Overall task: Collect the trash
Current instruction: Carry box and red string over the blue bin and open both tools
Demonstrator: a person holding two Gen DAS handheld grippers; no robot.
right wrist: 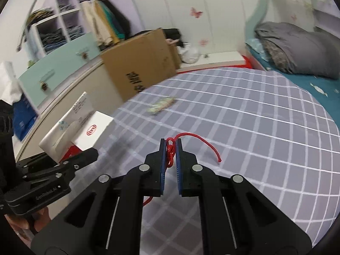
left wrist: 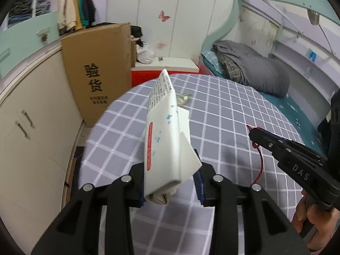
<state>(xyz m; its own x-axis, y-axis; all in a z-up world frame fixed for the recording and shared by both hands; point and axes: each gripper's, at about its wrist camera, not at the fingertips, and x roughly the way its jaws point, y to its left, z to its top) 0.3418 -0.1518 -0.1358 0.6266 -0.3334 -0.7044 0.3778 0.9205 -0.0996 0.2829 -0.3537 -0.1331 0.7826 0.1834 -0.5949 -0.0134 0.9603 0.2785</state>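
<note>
My left gripper (left wrist: 170, 182) is shut on a flattened white carton (left wrist: 163, 140) with a red oval label and printed text, and holds it tilted above the table. The carton (right wrist: 85, 125) also shows at the left of the right wrist view. My right gripper (right wrist: 170, 148) is shut on a knotted red string (right wrist: 170, 152), whose free end curls out to the right over the cloth. From the left wrist view, that gripper (left wrist: 254, 135) enters from the right with the string (left wrist: 261, 163) hanging from it. A crumpled patterned wrapper (left wrist: 183, 98) (right wrist: 161, 105) lies on the table further back.
The round table (left wrist: 233, 110) (right wrist: 265, 131) has a grey checked cloth. A tall cardboard box (left wrist: 99, 70) (right wrist: 140, 63) stands behind it, beside cream cabinets (left wrist: 31, 138). A bed with a grey duvet (left wrist: 250, 68) is at the back right. A hand (left wrist: 314, 218) holds the right gripper.
</note>
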